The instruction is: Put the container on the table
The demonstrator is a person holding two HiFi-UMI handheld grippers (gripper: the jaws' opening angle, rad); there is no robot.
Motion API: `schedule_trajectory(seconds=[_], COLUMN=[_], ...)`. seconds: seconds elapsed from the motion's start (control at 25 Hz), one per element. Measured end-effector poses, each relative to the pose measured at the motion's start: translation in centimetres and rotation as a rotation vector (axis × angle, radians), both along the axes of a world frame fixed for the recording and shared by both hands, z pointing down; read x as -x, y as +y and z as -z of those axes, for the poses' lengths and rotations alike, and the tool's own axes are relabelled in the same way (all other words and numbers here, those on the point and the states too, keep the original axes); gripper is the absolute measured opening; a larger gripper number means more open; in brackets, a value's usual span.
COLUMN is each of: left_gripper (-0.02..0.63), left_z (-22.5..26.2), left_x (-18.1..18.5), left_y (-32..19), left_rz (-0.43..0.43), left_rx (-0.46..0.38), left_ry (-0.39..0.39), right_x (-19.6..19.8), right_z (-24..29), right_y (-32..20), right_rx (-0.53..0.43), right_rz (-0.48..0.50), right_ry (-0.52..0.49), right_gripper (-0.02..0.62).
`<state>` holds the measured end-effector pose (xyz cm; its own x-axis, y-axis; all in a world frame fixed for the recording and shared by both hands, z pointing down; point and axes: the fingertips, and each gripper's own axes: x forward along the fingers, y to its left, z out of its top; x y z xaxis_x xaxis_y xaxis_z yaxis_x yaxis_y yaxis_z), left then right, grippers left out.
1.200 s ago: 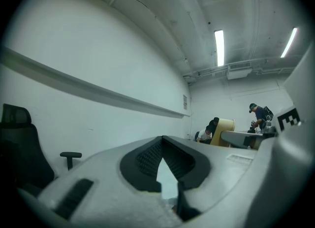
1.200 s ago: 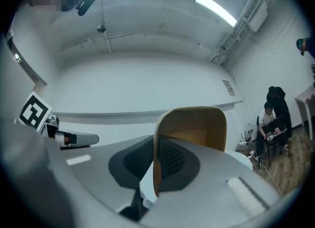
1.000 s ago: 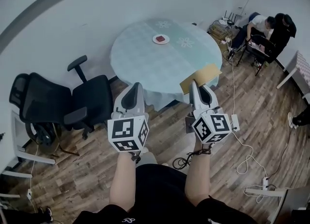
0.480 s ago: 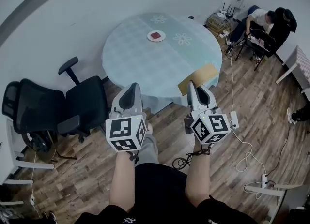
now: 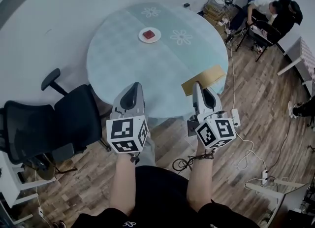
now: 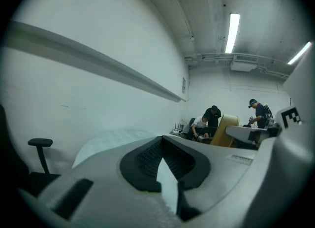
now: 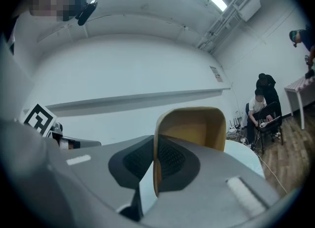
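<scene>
The right gripper [image 5: 201, 87] is clamped on the rim of the tan container [image 5: 206, 77], one jaw inside the wall and one outside. It holds the container up in the air, and in the head view the container overlaps the near right edge of the round desk [image 5: 142, 74]. The left gripper [image 5: 133, 88] has its jaws together on nothing and sits just short of the desk's near edge. A plate [image 5: 149, 35] with something red on it lies toward the far edge.

Looks along the right gripper [image 7: 155, 164], jaws pinched tight on the thin side of a brown-yellow container [image 7: 191, 127] standing up. Shows a pale blue table [image 7: 242, 156] behind on the right, and two people [image 7: 262, 105] far off.
</scene>
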<state>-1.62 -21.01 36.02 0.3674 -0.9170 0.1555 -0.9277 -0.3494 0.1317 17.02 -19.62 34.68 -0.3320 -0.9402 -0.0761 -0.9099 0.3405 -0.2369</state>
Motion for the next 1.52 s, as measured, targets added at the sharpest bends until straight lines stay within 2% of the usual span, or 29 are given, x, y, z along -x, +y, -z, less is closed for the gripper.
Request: schedule_trajectory(seconds=[0.16, 0.36, 0.56, 0.76, 0.84, 0.92, 1.12, 1.24, 1.36, 1.52], left_gripper=[0.003, 0.003, 0.003, 0.003, 0.003, 0.003, 0.003, 0.003, 0.003, 0.003], left_z=[-1.6, -3.7, -6.3, -7.4, -7.8, -8.6, -9.0, -8.9, -8.8, -8.3], left_x=[2.4, 5.0, 5.2, 4.9, 5.8, 7.1, 10.4, 11.9, 13.6, 15.3], left_y=[-7.8, -16.2, -21.1, -24.0, -24.7, -25.1, -26.0, -26.0, -26.0, -26.7], left_rz=[0.006, 0.001, -0.035, -0.044, -0.028, 0.000, 0.069, 0.101, 0.116, 0.131], left_rx=[0.053, 0.114, 0.168, 0.207, 0.216, 0.233, 0.245, 0.243, 0.238, 0.225], left_ry=[-0.007, 0.033, 0.064, 0.077, 0.081, 0.087, 0.093, 0.096, 0.097, 0.100], right_x=[2.4, 5.7, 5.1, 4.5, 6.2, 8.7, 14.0, 15.5, 17.5, 19.1], right_z=[-1.6, -3.4, -5.4, -8.1, -10.1, -12.9, -22.2, -26.8, -29.4, -29.5], right_y=[-7.6, -15.3, -19.2, -22.9, -25.0, -26.8, -28.1, -28.1, -27.9, -28.0], right_rx=[0.047, 0.105, 0.175, 0.278, 0.329, 0.390, 0.590, 0.671, 0.688, 0.700], right_rz=[-0.001, -0.001, -0.047, -0.016, 0.056, 0.172, 0.527, 0.648, 0.707, 0.697], right_ry=[-0.013, 0.032, 0.120, 0.229, 0.319, 0.436, 0.853, 1.047, 1.123, 1.091], right_gripper=[0.018, 0.020, 0.020, 0.020, 0.020, 0.020, 0.023, 0.024, 0.029, 0.101])
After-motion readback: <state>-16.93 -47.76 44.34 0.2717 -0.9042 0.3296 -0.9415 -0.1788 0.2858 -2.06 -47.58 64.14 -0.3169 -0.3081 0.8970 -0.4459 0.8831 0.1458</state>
